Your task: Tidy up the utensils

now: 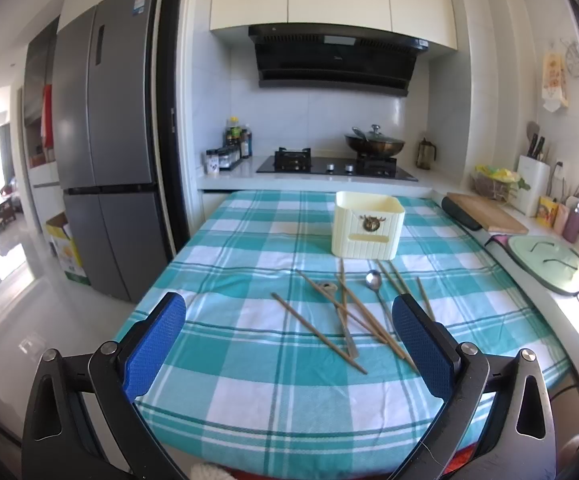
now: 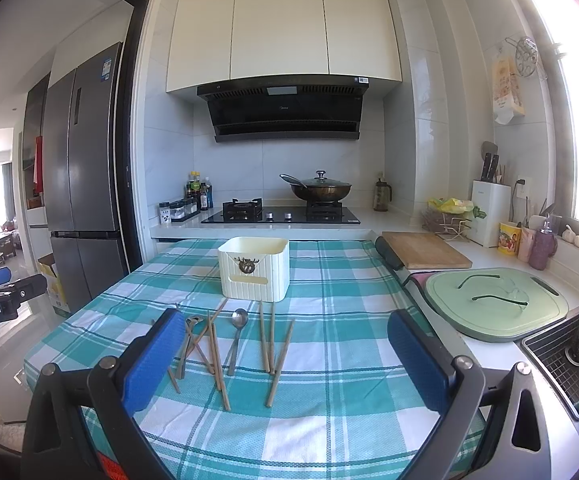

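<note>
Several brown chopsticks (image 1: 331, 320) (image 2: 214, 360) lie scattered and crossed on the teal checked tablecloth (image 1: 249, 360) (image 2: 329, 400). Among them lie a metal spoon (image 1: 373, 280) (image 2: 238, 320) and a second, darker spoon (image 1: 326, 289) (image 2: 190, 326). Behind them stands a cream utensil holder (image 1: 368, 225) (image 2: 254, 268), empty as far as I can see. My left gripper (image 1: 289, 312) is open above the near table edge, short of the utensils. My right gripper (image 2: 285, 328) is open too, with the chopsticks lying between its fingers' lines of sight. The left tool (image 2: 1, 300) shows at the right wrist view's left edge.
A counter on the right carries a wooden cutting board (image 2: 425, 250), a green board (image 2: 497, 304) with glasses on it, a knife block (image 2: 489, 212) and a sink (image 2: 569, 348). A stove with a wok (image 2: 315, 190) stands behind; a fridge (image 1: 105, 140) is at left.
</note>
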`<state>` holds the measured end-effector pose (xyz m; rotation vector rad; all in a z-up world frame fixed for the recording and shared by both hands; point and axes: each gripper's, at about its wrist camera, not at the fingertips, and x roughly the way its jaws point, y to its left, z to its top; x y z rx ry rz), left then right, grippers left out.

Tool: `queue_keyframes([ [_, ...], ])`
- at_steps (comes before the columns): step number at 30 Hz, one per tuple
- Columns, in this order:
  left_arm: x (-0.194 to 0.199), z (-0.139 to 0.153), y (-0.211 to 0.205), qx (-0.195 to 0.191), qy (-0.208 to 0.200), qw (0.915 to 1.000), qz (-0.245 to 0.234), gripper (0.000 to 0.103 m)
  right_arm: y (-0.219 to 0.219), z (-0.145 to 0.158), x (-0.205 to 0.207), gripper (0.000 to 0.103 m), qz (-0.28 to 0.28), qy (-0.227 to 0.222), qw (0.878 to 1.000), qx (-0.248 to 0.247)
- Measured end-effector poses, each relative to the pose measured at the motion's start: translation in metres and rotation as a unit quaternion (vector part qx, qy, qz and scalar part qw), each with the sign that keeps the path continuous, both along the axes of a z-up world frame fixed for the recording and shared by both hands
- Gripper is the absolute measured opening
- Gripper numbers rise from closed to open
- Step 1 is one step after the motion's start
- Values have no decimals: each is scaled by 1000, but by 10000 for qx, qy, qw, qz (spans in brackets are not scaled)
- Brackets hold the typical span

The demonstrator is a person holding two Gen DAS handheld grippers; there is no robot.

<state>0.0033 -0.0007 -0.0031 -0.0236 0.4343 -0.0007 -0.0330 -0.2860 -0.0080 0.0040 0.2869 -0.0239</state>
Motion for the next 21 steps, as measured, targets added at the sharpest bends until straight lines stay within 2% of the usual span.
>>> queue_keyframes([
  [21,0,-1,0,11,3,10000,-1,103,0,-2,0,103,-11,-16,10000,14],
])
